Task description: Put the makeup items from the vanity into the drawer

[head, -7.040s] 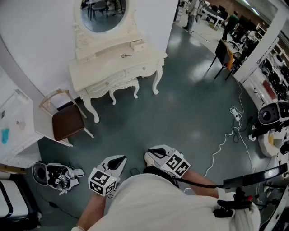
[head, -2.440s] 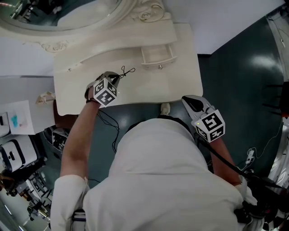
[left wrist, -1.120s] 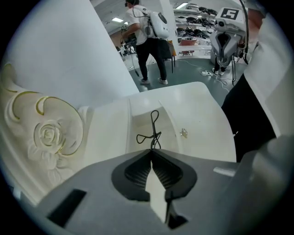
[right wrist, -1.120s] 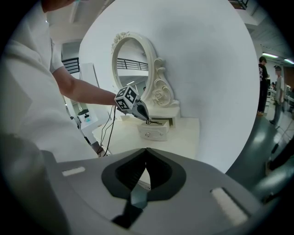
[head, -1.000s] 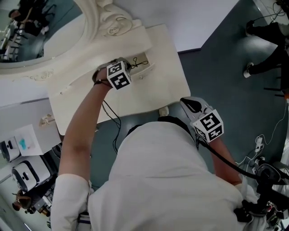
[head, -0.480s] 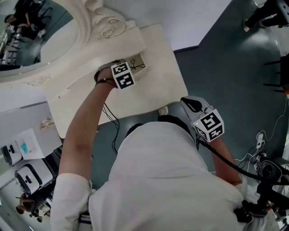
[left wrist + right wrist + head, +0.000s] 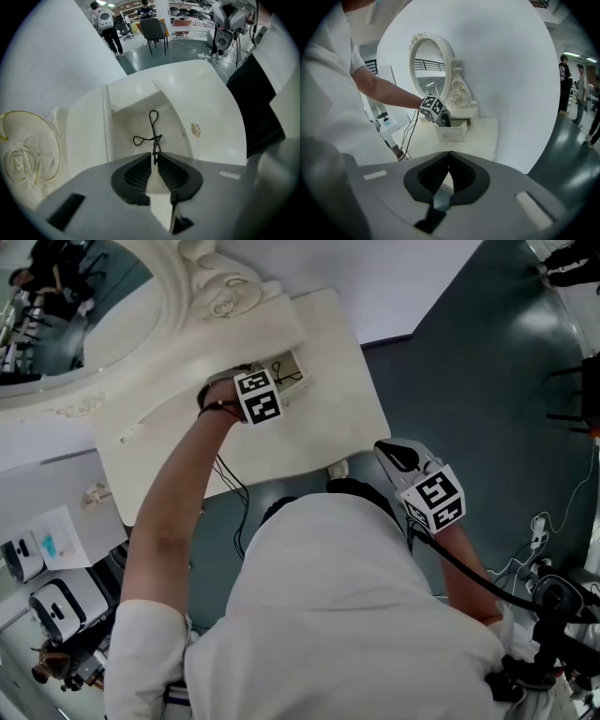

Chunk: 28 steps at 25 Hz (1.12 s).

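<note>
As the left tool's (image 7: 155, 161) jaws have just been parting, the eyelash curler (image 7: 153, 129) lies inside the drawer (image 7: 124, 119); only withdrawing seems left.

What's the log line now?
eyelash curler: in drawer | left tool: jaws just opening, curler tip between | right tool: shut, empty

In the left gripper view the left claw (image 7: 154, 158), its jaws just having been opening, covers the near end of the eyelash curler (image 7: 151, 131) lying between their tips. Beside the drawer (image 7: 107, 126), a small pale thing (image 7: 195, 130) on the table (image 7: 220, 117) is too small for us to name. In the head view the marker cube (image 7: 258, 397) hides the claw's tips and most of the drawer. The person's torso (image 7: 319, 615) hides the table's near edge, and the mirror (image 7: 56, 306) is cut off by the picture's edge.
</note>
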### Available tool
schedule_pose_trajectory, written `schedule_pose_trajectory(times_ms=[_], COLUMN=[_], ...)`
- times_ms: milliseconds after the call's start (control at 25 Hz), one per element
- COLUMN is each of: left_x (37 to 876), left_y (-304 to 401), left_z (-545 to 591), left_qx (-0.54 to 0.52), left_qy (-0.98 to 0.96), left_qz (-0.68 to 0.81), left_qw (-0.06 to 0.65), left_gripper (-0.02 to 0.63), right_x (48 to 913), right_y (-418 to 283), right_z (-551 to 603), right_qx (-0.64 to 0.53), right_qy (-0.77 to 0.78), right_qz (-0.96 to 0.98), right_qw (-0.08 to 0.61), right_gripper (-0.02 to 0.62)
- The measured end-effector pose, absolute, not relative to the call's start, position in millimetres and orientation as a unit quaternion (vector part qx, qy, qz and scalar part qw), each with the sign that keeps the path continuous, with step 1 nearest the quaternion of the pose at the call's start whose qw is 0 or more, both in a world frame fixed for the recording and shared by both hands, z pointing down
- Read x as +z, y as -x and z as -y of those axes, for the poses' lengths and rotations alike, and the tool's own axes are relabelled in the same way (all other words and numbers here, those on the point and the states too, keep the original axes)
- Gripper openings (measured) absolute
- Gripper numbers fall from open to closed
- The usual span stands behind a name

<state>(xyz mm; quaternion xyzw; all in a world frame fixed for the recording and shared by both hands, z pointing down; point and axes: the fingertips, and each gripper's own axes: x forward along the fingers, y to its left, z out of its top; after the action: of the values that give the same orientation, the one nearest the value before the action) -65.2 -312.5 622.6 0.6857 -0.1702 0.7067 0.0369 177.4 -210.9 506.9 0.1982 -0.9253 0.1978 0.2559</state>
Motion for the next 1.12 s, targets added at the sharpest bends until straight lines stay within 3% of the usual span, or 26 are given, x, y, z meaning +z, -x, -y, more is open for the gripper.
schedule_pose_trajectory(times_ms=[520,840,1120], left_x=[584.5,512.7,478.3], left_y=[69.9,83.6,101.6], left_z=[302.9,266.2,200.8], left_qx=[0.649,0.466,0.362], left_qy=[-0.727,-0.797,-0.816], left_qz=[0.219,0.359,0.414], left_qw=[0.055,0.137,0.179], left_gripper=[0.084,0.077,0.031], right_x=[507.9,490.7,480.3], right_y=[-158.2,-123.6,-87.6], right_z=[207.0,187.9,162.9], right_qx=[0.185,0.156,0.133], right_qy=[-0.18,-0.158,-0.148], right_qz=[0.93,0.939,0.943], right_qw=[0.262,0.263,0.266], right_gripper=[0.002,0.002,0.002])
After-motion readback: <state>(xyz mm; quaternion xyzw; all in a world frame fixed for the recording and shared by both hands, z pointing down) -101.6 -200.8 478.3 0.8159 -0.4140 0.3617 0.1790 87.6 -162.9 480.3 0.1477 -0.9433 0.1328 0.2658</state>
